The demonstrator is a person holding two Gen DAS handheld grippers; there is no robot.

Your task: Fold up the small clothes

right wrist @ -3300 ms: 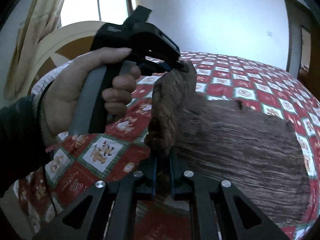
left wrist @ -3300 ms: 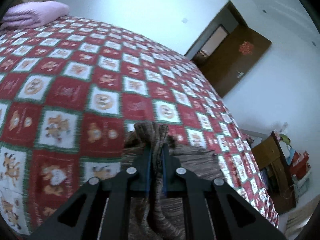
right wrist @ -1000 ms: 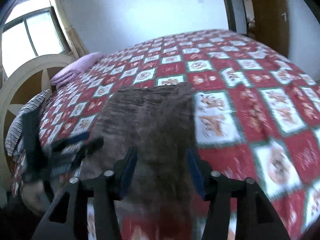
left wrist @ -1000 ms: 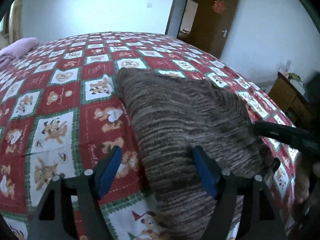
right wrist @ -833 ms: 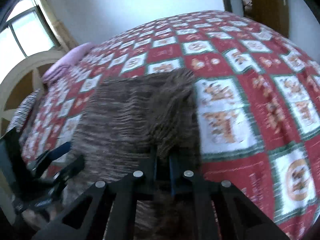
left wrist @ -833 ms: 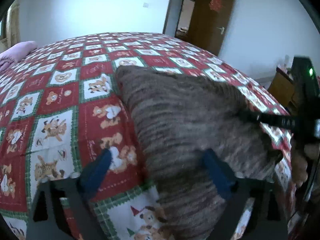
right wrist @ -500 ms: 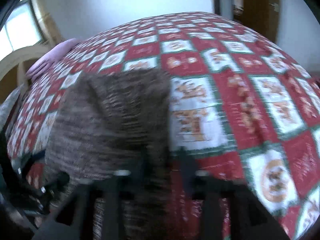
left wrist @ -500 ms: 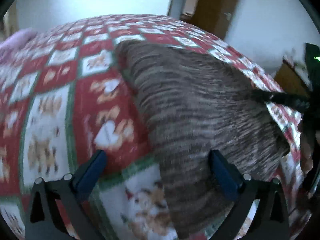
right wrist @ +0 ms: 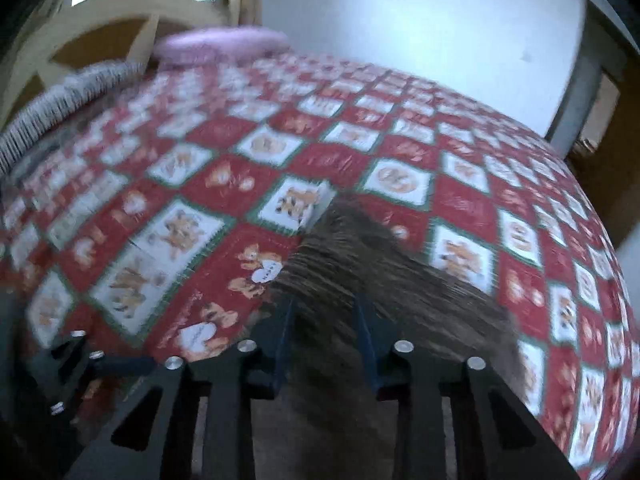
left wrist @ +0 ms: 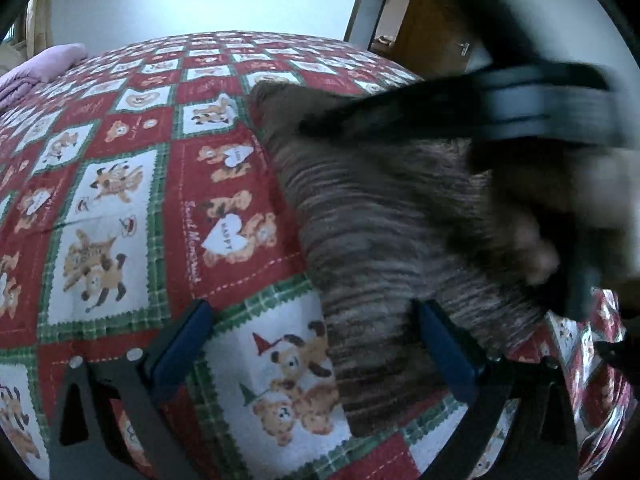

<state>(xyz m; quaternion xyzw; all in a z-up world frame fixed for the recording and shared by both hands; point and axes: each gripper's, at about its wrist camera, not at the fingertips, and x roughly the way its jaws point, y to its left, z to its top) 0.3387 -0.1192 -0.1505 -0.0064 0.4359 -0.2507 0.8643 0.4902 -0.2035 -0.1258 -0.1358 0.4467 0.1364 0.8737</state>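
A brown striped knit garment [left wrist: 380, 216] lies folded on the red and white checked bedspread [left wrist: 120, 184]. My left gripper [left wrist: 316, 344] is open wide just above the garment's near left corner and holds nothing. The right gripper's body and the hand on it cross the left wrist view, blurred [left wrist: 540, 104], over the garment's far right part. In the right wrist view my right gripper [right wrist: 326, 320] is partly open with garment fabric [right wrist: 360, 264] between its blue pads [right wrist: 286, 336]; the frame is blurred and no grip shows.
A lilac folded blanket [right wrist: 224, 44] lies at the bed's head beside a cream headboard [right wrist: 100, 20]. A brown door [left wrist: 424, 36] stands open in the white wall beyond the bed. The bed's right edge drops off near the garment [left wrist: 600, 360].
Both grippers let go of the garment after laying it folded on the bed. The right gripper closed on its edge, then swung left across it and opened partly. The left gripper moved closer.
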